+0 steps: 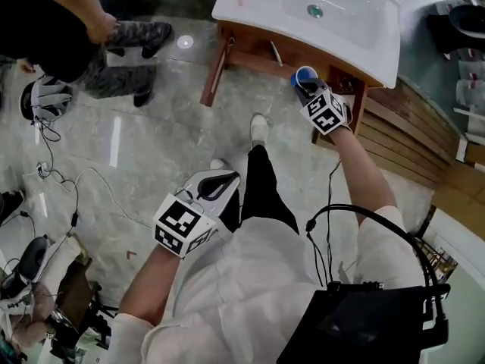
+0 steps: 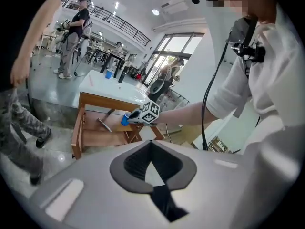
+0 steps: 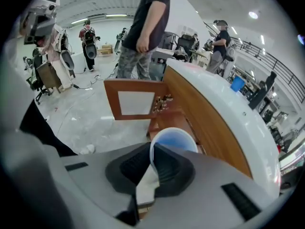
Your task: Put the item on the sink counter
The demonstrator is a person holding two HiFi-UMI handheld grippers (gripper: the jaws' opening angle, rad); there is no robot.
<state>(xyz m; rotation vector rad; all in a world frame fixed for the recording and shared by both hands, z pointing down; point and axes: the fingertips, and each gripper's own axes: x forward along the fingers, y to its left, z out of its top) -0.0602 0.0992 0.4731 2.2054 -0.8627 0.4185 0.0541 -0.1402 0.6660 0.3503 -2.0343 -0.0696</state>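
only the head view gives us the top of the counter [image 1: 356, 21], its basin with a drain [image 1: 314, 10], and both grippers at once. the left gripper [image 1: 220, 180] hangs low by the wearer's leg. the right gripper [image 1: 309, 91] reaches out to the wooden stand [image 1: 216, 63] under the counter.

the right gripper view alone shows the grip. the right gripper [image 3: 153, 163] is clenched on the white rim of the blue cup [image 3: 176, 140], one jaw inside the cup and one outside. the cup mouth faces away from the camera.

the left gripper view shows the left gripper [image 2: 152, 149] with its jaws together and nothing between them. from there the cup [image 2: 125, 119] sits lower than the white top [image 2: 109, 87], in front of the stand and off the counter. the head view puts the cup [image 1: 305, 76] just at the counter's front edge, near the stand's right leg.

the cup's lower half is hidden by the jaws in the right gripper view. in the left gripper view it is too small for detail. the counter's far end is cut off in the head view, and we cannot tell what lies on the stand's shelf.

we count one cup, one counter, two grippers. there is one bystander [image 1: 68, 21] in the head view, and three people in the right gripper view: one near [image 3: 143, 27] and two far off.
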